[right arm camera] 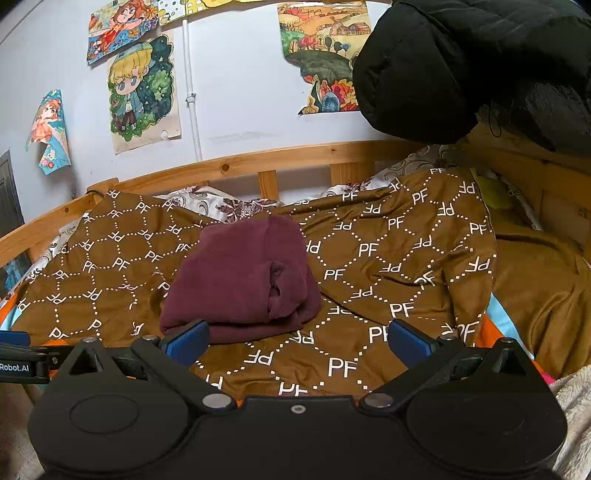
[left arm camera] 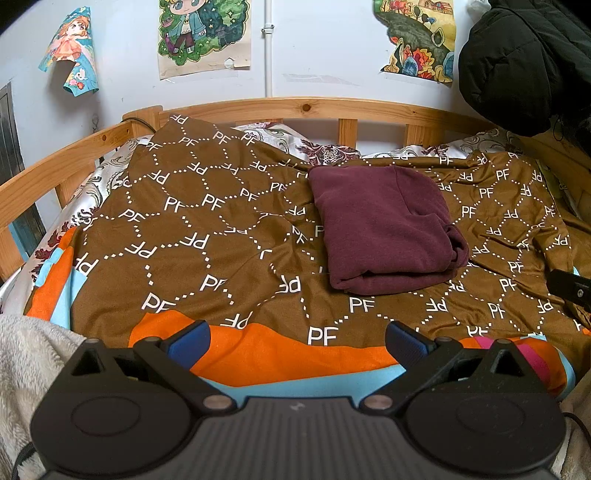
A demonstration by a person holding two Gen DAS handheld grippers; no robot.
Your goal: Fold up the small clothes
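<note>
A maroon garment (left arm camera: 384, 229) lies folded into a compact bundle on the brown patterned blanket (left arm camera: 207, 236). It also shows in the right wrist view (right arm camera: 240, 277). My left gripper (left arm camera: 297, 341) is open and empty, held back from the garment over the blanket's near edge. My right gripper (right arm camera: 299, 341) is open and empty, just in front of the garment's near edge, with its left fingertip (right arm camera: 188, 338) close to the fold. The left gripper's side (right arm camera: 14, 356) shows at the left edge of the right wrist view.
A wooden bed rail (left arm camera: 314, 107) runs behind the blanket. A black jacket (right arm camera: 480, 66) hangs at the upper right. A fuzzy white blanket (left arm camera: 26, 354) lies at the near left. Drawings (left arm camera: 203, 33) hang on the wall.
</note>
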